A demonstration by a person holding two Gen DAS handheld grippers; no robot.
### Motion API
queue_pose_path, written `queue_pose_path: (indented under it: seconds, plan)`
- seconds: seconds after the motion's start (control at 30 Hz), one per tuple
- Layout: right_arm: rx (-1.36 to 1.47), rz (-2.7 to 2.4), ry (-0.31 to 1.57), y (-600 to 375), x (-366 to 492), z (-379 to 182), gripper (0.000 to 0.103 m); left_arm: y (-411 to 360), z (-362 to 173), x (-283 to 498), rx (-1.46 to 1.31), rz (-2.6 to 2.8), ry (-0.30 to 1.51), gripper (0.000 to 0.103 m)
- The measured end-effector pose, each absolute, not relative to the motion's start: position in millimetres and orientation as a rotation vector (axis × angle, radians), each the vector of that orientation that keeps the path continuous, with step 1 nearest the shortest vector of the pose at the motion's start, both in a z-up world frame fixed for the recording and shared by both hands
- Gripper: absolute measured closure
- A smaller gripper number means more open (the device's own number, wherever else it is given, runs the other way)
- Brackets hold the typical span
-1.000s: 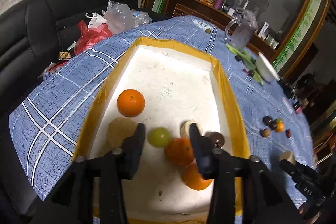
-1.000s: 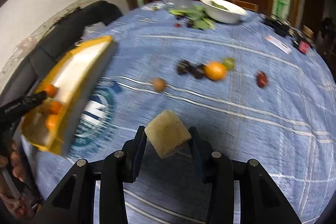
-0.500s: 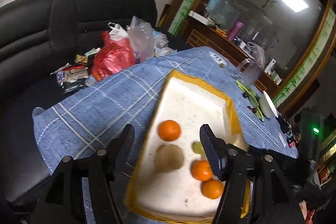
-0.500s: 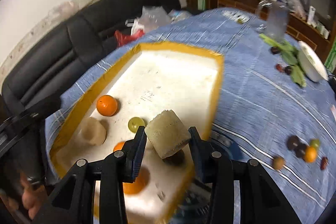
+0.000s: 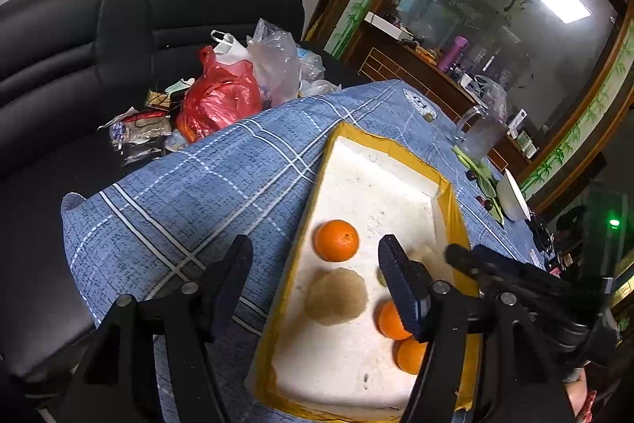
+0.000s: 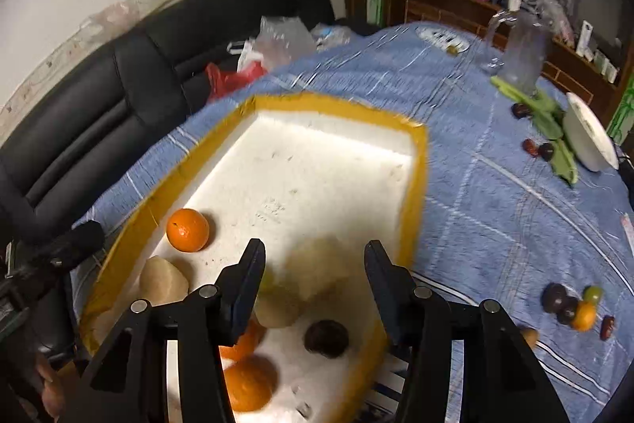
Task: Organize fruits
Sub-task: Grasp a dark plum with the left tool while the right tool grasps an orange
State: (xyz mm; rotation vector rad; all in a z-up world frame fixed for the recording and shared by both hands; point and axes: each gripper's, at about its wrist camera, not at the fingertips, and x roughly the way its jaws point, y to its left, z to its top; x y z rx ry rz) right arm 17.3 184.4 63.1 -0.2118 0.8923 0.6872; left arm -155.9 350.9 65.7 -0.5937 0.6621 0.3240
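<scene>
The right gripper (image 6: 313,276) hangs over the near end of the tray (image 6: 416,185), jaws opening, and a blurry pale chunk (image 6: 317,264) sits in the gap between them. The pads don't look like they're touching it, and the smear means I can't tell which way it points.

Below it there's another pale lump (image 6: 277,308), a dark fruit (image 6: 327,337) and two oranges (image 6: 249,383) partly hidden behind the left finger. Farther left lie a beige piece (image 6: 162,282) and a lone orange (image 6: 187,229) by the left wall.

The tray is long and narrow, its long axis running away from the camera toward the far side of the table (image 6: 495,205). Its near end is cut off by the gripper.

A small pile of loose fruit (image 6: 574,308) sits well off to the right on the cloth.

The left gripper (image 5: 317,272) is spread wide with nothing in it, one finger over the cloth, the other over the tray and covering part of the oranges and something green.
</scene>
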Motion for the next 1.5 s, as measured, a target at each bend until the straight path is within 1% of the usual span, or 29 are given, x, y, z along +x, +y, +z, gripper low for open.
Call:
queue_pose_path:
  seconds: [0.17, 0.3, 0.57, 0.77, 0.93, 1.13, 1.17, 1.23, 1.4, 1.5]
  plan:
    - [-0.14, 0.644, 0.852, 134, 9, 80, 0.044, 333, 75, -155, -0.563, 0.305, 0.655, 0.033]
    - [-0.075, 0.568, 0.837, 74, 6, 85, 0.039, 311, 84, -152, -0.522, 0.277, 0.656, 0.033]
    - [0.055, 0.324, 0.853, -71, 1, 67, 0.039, 254, 93, -138, -0.425, 0.193, 0.688, 0.031]
    - [0.15, 0.227, 0.889, -138, 5, 50, 0.039, 199, 90, -117, -0.335, 0.097, 0.742, 0.031]
    - [0.169, 0.234, 0.888, -141, 13, 45, 0.039, 150, 89, -103, -0.246, 0.005, 0.777, 0.031]
    - [0.155, 0.339, 0.894, -105, 36, 40, 0.039, 116, 85, -80, -0.179, -0.065, 0.805, 0.031]
    - [0.134, 0.344, 0.907, -94, 44, 35, 0.039, 115, 84, -78, -0.182, -0.068, 0.807, 0.031]
    - [0.112, 0.343, 0.921, -80, 56, 27, 0.046, 116, 83, -71, -0.197, -0.069, 0.814, 0.031]
    - [0.14, 0.356, 0.941, -68, 79, 12, 0.046, 127, 80, -46, -0.238, -0.048, 0.819, 0.031]
    - [0.162, 0.383, 0.95, -64, 88, 6, 0.046, 130, 74, -26, -0.288, -0.094, 0.857, 0.031]
